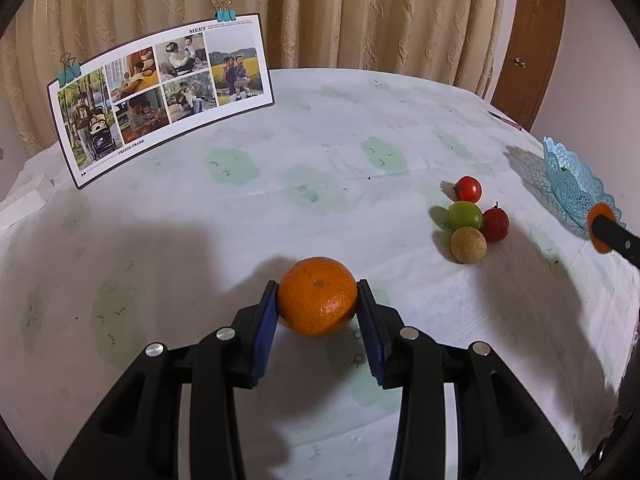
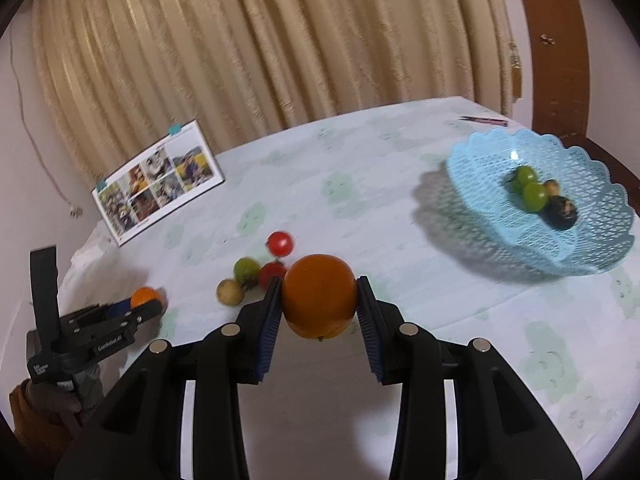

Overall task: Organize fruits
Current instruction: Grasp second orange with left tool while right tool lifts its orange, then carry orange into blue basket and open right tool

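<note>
Our left gripper has its pads pinched on an orange that, as far as we can tell, sits on the cloth; our right gripper clamps a second orange clear of the table, likely bound for the blue basket, already holding small fruit. Four loose fruits wait between us. Photo board, curtain, door behind.
</note>
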`<state>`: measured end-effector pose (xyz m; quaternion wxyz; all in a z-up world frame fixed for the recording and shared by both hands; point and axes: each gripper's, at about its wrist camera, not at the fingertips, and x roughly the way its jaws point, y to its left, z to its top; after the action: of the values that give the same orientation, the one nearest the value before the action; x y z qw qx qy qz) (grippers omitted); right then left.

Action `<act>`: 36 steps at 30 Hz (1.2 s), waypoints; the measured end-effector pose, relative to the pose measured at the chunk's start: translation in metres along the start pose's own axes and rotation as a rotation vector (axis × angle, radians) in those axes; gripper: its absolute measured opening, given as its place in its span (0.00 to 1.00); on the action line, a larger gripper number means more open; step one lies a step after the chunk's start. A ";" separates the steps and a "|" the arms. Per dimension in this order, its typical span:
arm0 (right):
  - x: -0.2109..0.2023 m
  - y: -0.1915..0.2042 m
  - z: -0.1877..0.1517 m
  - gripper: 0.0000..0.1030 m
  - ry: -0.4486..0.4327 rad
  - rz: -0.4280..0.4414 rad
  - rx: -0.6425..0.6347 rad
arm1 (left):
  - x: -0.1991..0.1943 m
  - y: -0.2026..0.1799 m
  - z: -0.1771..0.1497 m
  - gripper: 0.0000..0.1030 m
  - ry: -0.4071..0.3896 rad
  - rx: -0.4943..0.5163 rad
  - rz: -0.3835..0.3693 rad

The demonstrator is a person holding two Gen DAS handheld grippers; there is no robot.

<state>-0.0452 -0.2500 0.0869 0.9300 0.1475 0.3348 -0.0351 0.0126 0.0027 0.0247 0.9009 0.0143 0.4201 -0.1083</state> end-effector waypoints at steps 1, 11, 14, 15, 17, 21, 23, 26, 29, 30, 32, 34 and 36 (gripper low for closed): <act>-0.002 -0.004 0.002 0.37 -0.009 -0.007 0.009 | 0.000 0.000 0.000 0.38 0.002 0.001 0.000; -0.031 -0.059 0.022 0.37 -0.122 -0.126 0.117 | -0.005 -0.005 0.001 0.38 -0.010 0.011 0.014; -0.032 -0.078 0.026 0.37 -0.132 -0.169 0.150 | -0.004 -0.007 0.000 0.38 -0.003 0.012 0.016; -0.031 -0.085 0.027 0.37 -0.131 -0.184 0.161 | -0.004 -0.008 0.000 0.38 0.000 0.014 0.017; -0.028 -0.096 0.028 0.37 -0.129 -0.214 0.180 | -0.004 -0.010 0.000 0.38 0.001 0.016 0.017; -0.024 -0.115 0.028 0.37 -0.127 -0.249 0.213 | -0.005 -0.012 0.001 0.38 -0.002 0.012 0.020; -0.024 -0.120 0.028 0.37 -0.124 -0.252 0.217 | -0.006 -0.014 0.002 0.38 -0.003 0.012 0.021; -0.022 -0.124 0.027 0.37 -0.117 -0.256 0.217 | -0.006 -0.018 0.004 0.38 -0.004 0.016 0.020; -0.021 -0.128 0.025 0.37 -0.110 -0.255 0.222 | -0.005 -0.022 0.005 0.38 -0.002 0.020 0.020; -0.020 -0.129 0.025 0.40 -0.110 -0.253 0.225 | -0.005 -0.024 0.006 0.38 -0.002 0.021 0.020; -0.022 -0.130 0.024 0.51 -0.119 -0.251 0.237 | -0.005 -0.026 0.007 0.38 -0.001 0.024 0.021; -0.027 -0.130 0.023 0.56 -0.146 -0.257 0.242 | -0.005 -0.029 0.009 0.38 -0.003 0.026 0.022; -0.032 -0.129 0.023 0.56 -0.165 -0.263 0.239 | -0.006 -0.030 0.011 0.38 -0.006 0.027 0.023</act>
<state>-0.0770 -0.3813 0.0911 0.9176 0.2086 0.2674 -0.2076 0.0110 -0.0270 0.0385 0.9030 0.0308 0.4158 -0.1036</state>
